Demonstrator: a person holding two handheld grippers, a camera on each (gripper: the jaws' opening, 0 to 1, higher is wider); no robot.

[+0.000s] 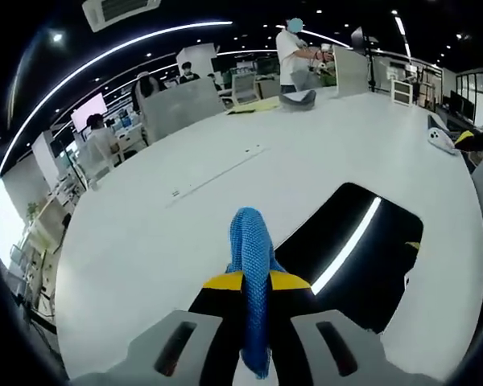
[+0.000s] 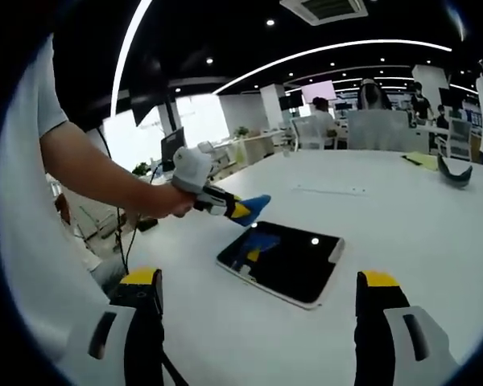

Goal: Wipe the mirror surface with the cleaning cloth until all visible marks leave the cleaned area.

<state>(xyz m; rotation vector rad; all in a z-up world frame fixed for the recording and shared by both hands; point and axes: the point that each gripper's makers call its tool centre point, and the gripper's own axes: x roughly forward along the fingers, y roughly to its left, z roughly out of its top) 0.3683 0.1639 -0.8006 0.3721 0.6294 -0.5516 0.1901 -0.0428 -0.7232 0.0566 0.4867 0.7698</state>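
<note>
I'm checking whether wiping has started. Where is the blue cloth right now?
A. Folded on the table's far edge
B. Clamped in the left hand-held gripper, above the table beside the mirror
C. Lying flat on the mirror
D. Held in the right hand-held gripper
B: the cloth is pinched in the left hand-held gripper, held off the mirror; the right hand-held gripper is open, holding nothing.

Tabletop [image 2: 402, 233]: large, white, rounded edge, glossy. Lying flat on it: one rectangular mirror [image 2: 280, 261] with rounded corners and pale frame, dark reflective face showing ceiling lights. Toward the far side: a yellow sheet [image 1: 253, 104]; a dark curved object [image 2: 454, 174] just beside it; a white device [image 1: 440, 140] near the edge. A faint seam line [image 1: 217, 173] runs across the surface.
</note>
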